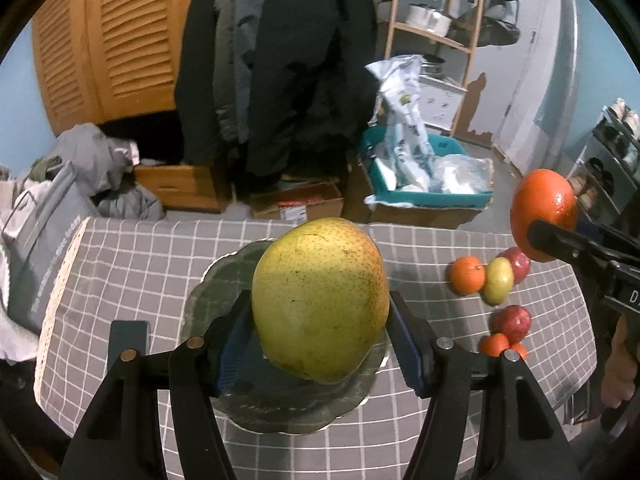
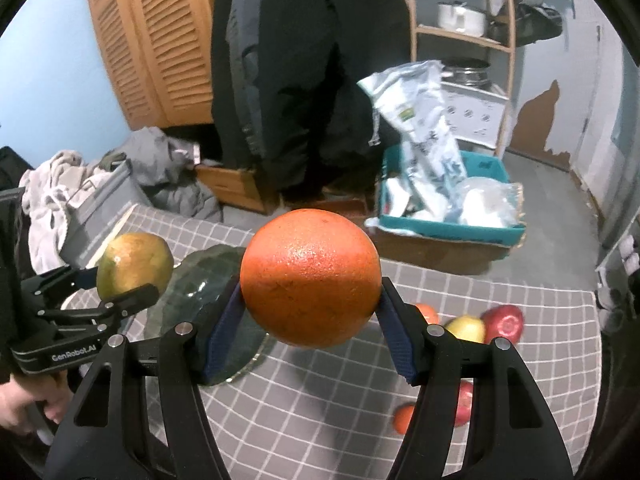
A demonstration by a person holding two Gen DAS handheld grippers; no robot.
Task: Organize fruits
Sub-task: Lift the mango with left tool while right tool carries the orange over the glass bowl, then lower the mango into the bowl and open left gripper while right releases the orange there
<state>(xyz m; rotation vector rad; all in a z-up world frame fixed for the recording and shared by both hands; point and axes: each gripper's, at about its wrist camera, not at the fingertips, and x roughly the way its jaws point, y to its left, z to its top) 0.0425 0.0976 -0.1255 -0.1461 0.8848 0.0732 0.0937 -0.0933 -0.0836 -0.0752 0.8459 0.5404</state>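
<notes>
My left gripper (image 1: 320, 320) is shut on a large yellow-green mango (image 1: 320, 300) and holds it just above a dark green scalloped plate (image 1: 212, 292). My right gripper (image 2: 310, 312) is shut on a big orange (image 2: 310, 276), held in the air to the right of the plate (image 2: 208, 272). The orange also shows in the left wrist view (image 1: 544, 212), and the mango in the right wrist view (image 2: 134, 264). Several small fruits lie on the cloth at the right: an orange one (image 1: 466, 274), a yellow one (image 1: 498, 280) and red ones (image 1: 512, 322).
The table has a grey checked cloth (image 1: 140, 264). Behind it stand a teal box (image 1: 432, 196) with plastic bags, cardboard boxes, a wooden shelf, hanging dark coats and a pile of clothes at the left.
</notes>
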